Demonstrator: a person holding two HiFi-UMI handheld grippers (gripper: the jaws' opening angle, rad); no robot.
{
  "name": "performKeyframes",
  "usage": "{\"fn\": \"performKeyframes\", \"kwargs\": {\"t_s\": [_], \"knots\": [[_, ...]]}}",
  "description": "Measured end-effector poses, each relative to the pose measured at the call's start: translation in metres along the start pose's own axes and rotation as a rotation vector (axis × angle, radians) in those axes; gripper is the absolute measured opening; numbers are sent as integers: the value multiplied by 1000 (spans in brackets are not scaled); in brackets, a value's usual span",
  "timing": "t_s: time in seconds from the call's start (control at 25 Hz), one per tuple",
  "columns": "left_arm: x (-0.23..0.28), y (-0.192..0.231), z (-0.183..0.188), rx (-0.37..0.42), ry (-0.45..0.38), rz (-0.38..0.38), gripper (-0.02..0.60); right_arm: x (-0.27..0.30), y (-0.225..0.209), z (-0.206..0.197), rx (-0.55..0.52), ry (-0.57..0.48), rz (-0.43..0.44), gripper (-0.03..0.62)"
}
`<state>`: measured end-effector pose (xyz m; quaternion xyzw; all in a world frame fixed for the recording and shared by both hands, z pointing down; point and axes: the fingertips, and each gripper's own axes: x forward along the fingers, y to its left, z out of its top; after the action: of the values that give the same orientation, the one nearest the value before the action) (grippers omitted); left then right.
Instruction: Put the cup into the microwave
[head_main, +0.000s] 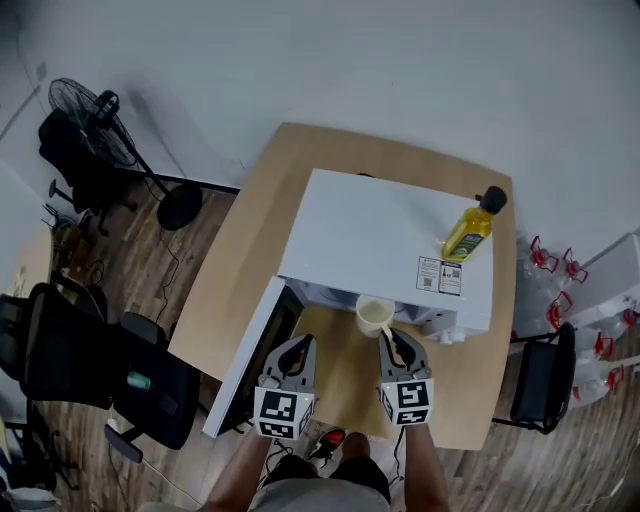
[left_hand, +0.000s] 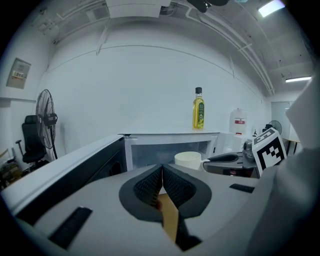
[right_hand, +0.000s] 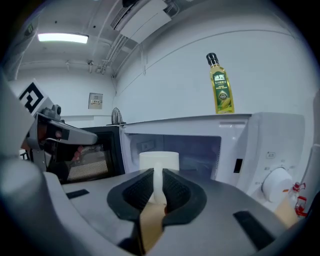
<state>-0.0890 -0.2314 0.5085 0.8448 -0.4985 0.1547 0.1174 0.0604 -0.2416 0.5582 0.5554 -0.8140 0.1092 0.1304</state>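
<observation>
1. Microwave (head_main: 380, 225): a white unit standing on the wooden desk (head_main: 235, 270), nearer the desk's right edge than its left. Its door (head_main: 245, 355) is swung fully open toward the desk's left edge, exposing the cavity (right_hand: 200, 150).
2. Cup (head_main: 374, 315): pale and cylindrical, held off the desk at the mouth of the cavity, over the bare strip along the desk's near edge (whether its base has crossed the threshold cannot be told).
3. Right gripper (head_main: 393, 345): jaws nearly together, clamped on the thin white handle of the cup; in the right gripper view the cup's body (right_hand: 159, 161) stands just beyond the pads (right_hand: 175, 187).
4. Left gripper (head_main: 297, 352): jaws pressed together with nothing between them, held over the desk's near edge, beside the right gripper and just right of the open door.
5. Oil bottle (head_main: 470, 230): yellow with a dark cap, upright on the microwave's top near its right end.
6. Control dial (right_hand: 277, 182): on the front panel, right of the cavity.
7. Surroundings: a pedestal fan (head_main: 100, 120) and an office chair (head_main: 90, 370) on the floor beyond the desk's left edge.
</observation>
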Motion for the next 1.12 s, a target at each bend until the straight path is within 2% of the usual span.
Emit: {"fn": "performKeyframes", "kwargs": {"t_s": [0.52,1.12], "knots": [[34,12,-14,-22,52,31,25,54,-14,-3,28,-6,48,54],[54,16,-16,-33,64,30,25,92,-18,-7,8,0,32,55]]}}
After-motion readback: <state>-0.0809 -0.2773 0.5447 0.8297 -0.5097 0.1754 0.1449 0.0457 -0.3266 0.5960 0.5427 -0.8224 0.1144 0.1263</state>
